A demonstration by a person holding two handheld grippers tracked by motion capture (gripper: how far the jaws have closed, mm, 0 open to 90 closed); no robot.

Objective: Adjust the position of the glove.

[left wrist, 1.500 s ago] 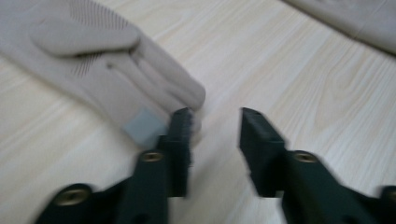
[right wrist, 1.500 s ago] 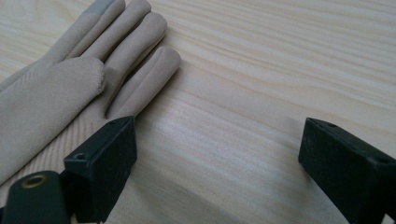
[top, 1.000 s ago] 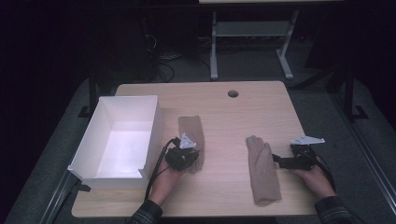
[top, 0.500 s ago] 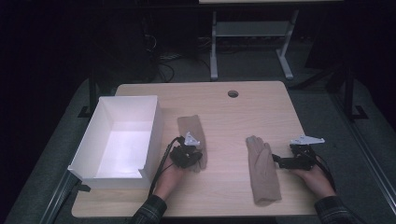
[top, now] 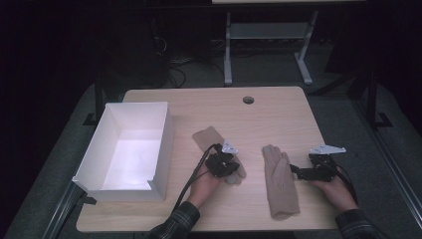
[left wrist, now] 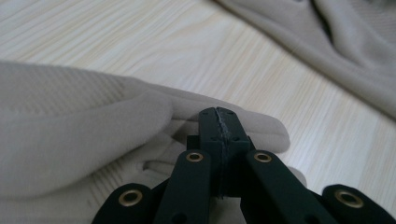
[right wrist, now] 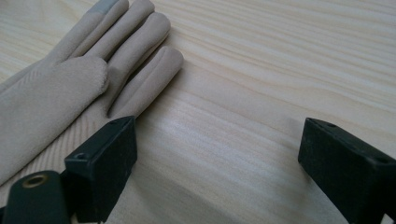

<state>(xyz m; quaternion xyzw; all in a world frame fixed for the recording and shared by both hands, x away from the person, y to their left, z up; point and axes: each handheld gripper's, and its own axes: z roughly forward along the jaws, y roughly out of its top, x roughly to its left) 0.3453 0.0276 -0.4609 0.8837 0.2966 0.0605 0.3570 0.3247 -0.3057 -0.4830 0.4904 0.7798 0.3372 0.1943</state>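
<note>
Left hand-held gripper (top: 230,171) drags its tan glove toward the second glove; right hand-held gripper (top: 294,172) waits, jaws apart.

Since a second ago the left hand-held gripper has slid to the right across the surface (top: 278,114), away from the white box (top: 161,144), pulling the left glove (top: 211,139) with it, so the gap to the right glove (top: 279,184) has narrowed; the right hand-held gripper has kept its place. The left glove lies slantwise, its cuff toward the far left and its fingers toward the near right, where the left jaws are clenched on a fold of its fabric (left wrist: 140,112). The right glove lies lengthwise front to back, fingers pointing away from the person and cuff near the front edge. It lies just beside the released right hand-held gripper, whose tips point at its edge with bare wood between the jaws.
</note>
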